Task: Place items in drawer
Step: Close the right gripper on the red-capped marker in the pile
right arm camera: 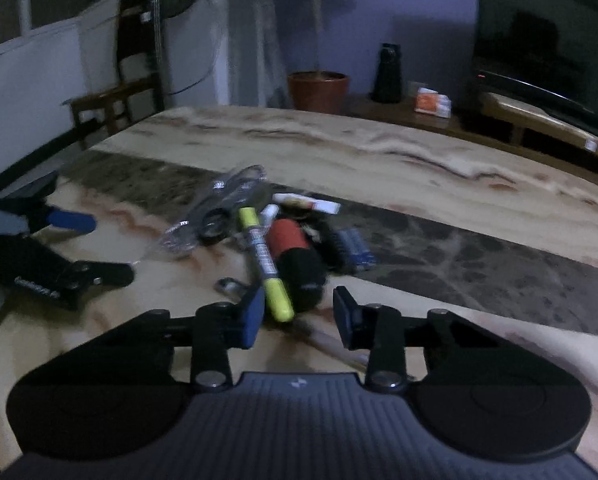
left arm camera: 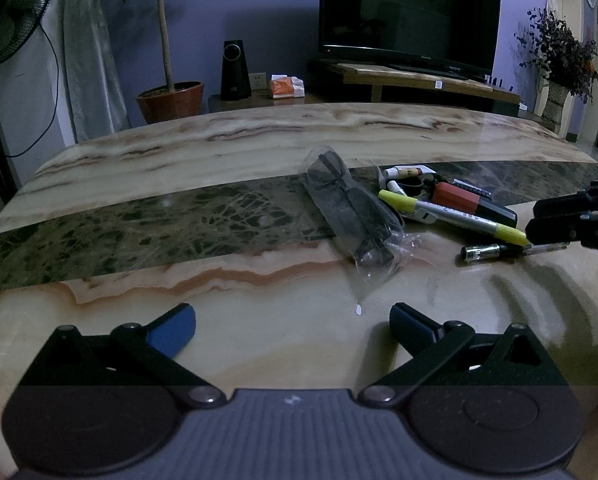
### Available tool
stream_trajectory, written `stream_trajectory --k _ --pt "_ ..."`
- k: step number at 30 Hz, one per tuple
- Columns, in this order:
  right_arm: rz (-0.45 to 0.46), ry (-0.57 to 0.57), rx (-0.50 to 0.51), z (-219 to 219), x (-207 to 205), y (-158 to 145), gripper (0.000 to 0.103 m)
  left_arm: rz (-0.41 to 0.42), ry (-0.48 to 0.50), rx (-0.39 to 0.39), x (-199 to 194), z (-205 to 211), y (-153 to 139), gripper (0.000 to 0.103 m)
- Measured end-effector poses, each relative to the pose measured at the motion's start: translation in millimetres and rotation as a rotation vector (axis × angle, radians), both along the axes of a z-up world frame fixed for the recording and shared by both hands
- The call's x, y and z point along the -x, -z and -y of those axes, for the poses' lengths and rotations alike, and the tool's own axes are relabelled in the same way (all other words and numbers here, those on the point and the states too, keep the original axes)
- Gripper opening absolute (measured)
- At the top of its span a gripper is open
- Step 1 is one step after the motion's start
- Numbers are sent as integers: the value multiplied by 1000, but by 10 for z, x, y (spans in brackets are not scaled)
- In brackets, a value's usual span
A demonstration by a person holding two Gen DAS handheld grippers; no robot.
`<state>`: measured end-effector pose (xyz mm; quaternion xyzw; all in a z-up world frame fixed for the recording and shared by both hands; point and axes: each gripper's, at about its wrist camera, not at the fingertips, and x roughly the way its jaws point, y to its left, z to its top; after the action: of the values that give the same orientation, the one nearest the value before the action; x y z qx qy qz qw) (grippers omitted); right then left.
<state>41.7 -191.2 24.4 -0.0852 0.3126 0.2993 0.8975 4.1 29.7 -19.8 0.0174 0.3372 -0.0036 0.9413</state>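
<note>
A pile of small items lies on the marble table (left arm camera: pixel 219 160). It holds dark glasses in a clear plastic bag (left arm camera: pixel 351 216), a yellow-capped marker (left arm camera: pixel 451 216), a red and black block (left arm camera: pixel 471 202), a white tube (left arm camera: pixel 409 171) and a black pen (left arm camera: pixel 495 250). My left gripper (left arm camera: pixel 293 330) hovers open just short of the bag, nothing between its fingers. My right gripper (right arm camera: pixel 299 316) is open low over the pile; the marker's (right arm camera: pixel 265 260) near yellow end and the pen (right arm camera: pixel 331 344) lie between and under its fingers. No drawer is in view.
The right gripper (left arm camera: pixel 533 221) enters the left wrist view at the right edge by the pen; the left gripper (right arm camera: pixel 95 246) shows at the left of the blurred right wrist view. Beyond the table stand a TV (left arm camera: pixel 407 12), a potted plant (left arm camera: pixel 171 100) and a wooden chair (right arm camera: pixel 115 100).
</note>
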Motion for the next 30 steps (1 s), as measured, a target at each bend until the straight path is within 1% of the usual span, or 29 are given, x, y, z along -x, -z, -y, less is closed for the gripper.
stream_trajectory --k 1,4,17,22,24,26,28,29,30 --pt "1 -16 -1 -24 15 6 41 0 0 0 0 0 0 103" --pt "30 -17 36 -87 23 23 41 0 0 0 0 0 0 103" --pt "1 17 3 -84 -197 94 43 0 0 0 1 0 0 103" --pt "-11 30 -9 -83 -281 122 45 0 0 0 0 0 0 103" --pt "-15 35 -14 -83 -315 133 48 0 0 0 0 0 0 103" --pt "-20 40 -19 -82 -349 144 48 0 0 0 1 0 0 103" --pt "-26 42 -23 -97 -366 154 51 0 0 0 0 0 0 103" --pt "-30 40 -24 -198 -487 135 53 0 0 0 0 0 0 103" --pt "-32 42 -26 -203 -499 140 56 0 0 0 0 0 0 103"
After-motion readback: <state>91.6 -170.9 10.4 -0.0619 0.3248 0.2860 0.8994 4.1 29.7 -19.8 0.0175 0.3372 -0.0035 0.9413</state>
